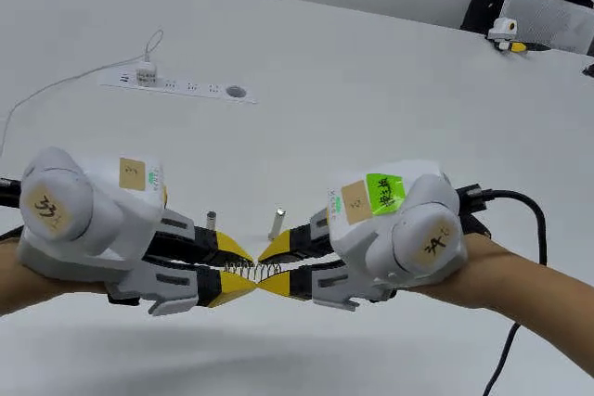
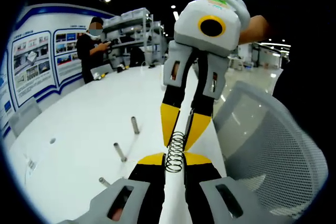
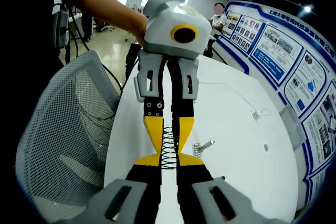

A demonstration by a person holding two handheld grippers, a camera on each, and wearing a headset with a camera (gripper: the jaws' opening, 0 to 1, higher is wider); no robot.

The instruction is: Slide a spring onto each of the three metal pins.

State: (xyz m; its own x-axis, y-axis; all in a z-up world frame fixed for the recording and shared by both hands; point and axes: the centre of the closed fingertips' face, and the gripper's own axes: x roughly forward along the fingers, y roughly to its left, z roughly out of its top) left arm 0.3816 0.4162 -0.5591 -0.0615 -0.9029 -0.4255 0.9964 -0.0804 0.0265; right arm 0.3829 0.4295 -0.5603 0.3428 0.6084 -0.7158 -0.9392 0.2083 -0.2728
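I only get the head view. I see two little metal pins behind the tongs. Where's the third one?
Observer: The left gripper view shows three short grey metal pins on the white table: far, middle, near.
Operator: Are both tongs really pinching the spring?
Observer: Yes. There, the left tongs clamp the thin coiled wire spring at its near end, the right tongs at its far end.
Operator: Any other springs?
Observer: The right gripper view shows a second small coiled spring at one pin's foot; whether it rings the pin, I cannot tell.
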